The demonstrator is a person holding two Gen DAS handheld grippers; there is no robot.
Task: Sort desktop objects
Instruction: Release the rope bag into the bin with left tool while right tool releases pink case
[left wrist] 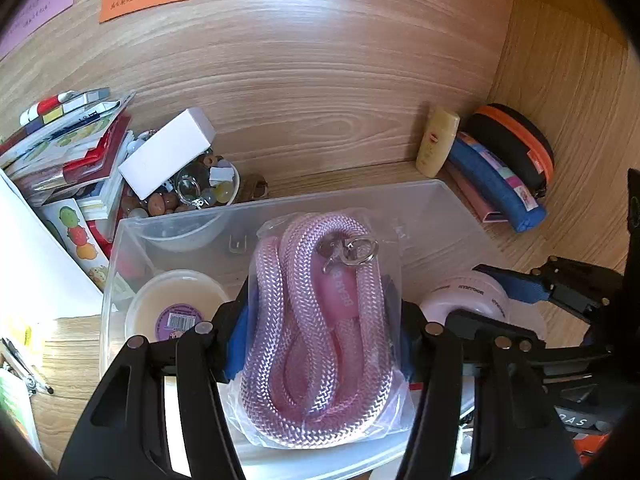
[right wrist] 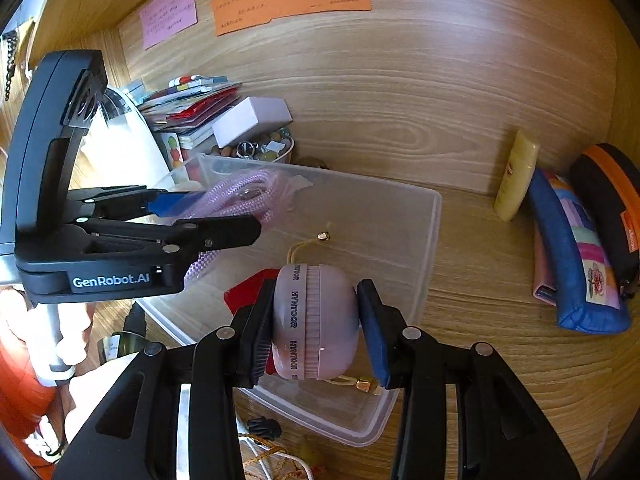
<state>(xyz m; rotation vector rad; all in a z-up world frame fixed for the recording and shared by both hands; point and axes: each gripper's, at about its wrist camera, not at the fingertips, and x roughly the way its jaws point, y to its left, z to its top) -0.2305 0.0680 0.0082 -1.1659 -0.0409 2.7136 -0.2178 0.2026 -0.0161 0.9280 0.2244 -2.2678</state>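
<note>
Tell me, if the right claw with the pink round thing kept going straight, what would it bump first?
Probably the floor of the clear plastic bin. The right claw points down into it, gripping the pink round case, though depth is hard to judge.

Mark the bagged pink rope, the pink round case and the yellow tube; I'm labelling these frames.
bagged pink rope (left wrist: 316,344), left wrist view, middle coils.
pink round case (right wrist: 316,320), right wrist view, ribbed side.
yellow tube (right wrist: 516,176), right wrist view, body.

We see a bagged pink rope (left wrist: 316,328) with a metal clasp, upright over the clear plastic bin (right wrist: 432,240); beside it a pink round case (right wrist: 316,320) on edge above the bin.
</note>
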